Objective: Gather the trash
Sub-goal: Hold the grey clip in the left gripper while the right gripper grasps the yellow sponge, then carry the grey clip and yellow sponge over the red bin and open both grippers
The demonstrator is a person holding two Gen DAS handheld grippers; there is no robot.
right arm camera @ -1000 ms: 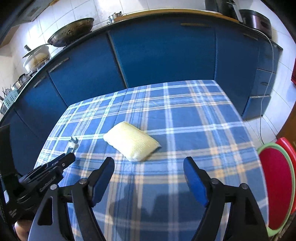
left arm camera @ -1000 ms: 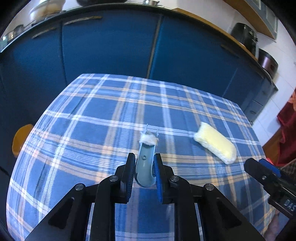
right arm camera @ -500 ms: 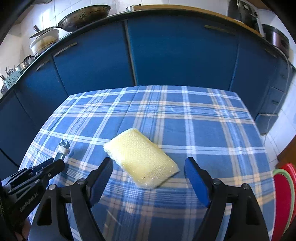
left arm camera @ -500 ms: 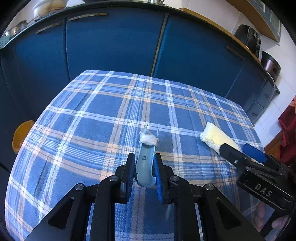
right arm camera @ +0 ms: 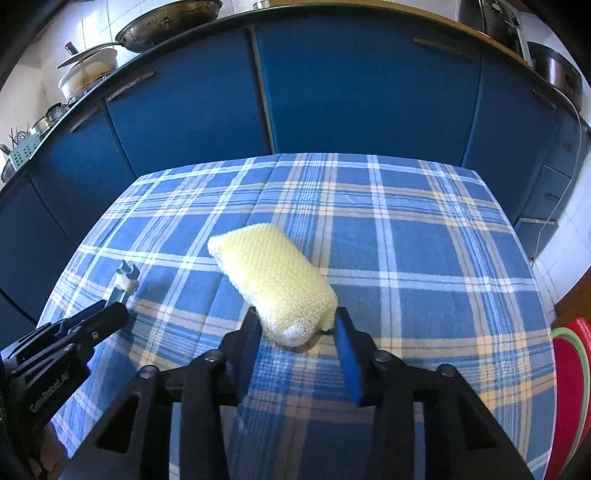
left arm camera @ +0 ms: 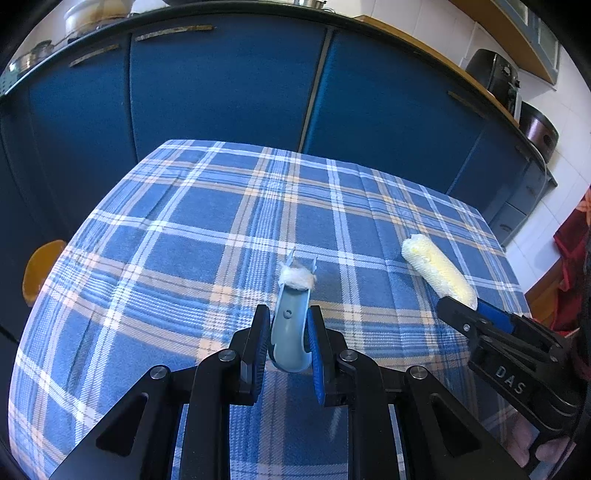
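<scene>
My left gripper (left arm camera: 288,314) is shut on a pale blue-grey plastic tool (left arm camera: 290,332). The tool's forked tip carries a white cotton wad (left arm camera: 296,277) just above the checked tablecloth (left arm camera: 184,258). A yellow sponge (right arm camera: 273,273) lies on the cloth to the right. My right gripper (right arm camera: 297,321) has the sponge's near end between its blue pads; its jaws are closing and both pads touch the sponge. In the left wrist view the right gripper (left arm camera: 465,314) meets the sponge (left arm camera: 439,269) at its near end. The left gripper (right arm camera: 110,317) shows at the lower left of the right wrist view.
Blue cabinet doors (left arm camera: 221,92) run close behind the table's far edge, with pans (right arm camera: 166,18) on the counter above. An orange object (left arm camera: 40,269) sits below the table's left edge. A red stool with a green rim (right arm camera: 569,387) stands off the right edge.
My right gripper moved forward and down to the sponge, and its wide jaws came in around the sponge's near end. The left gripper and its tool stayed put.
</scene>
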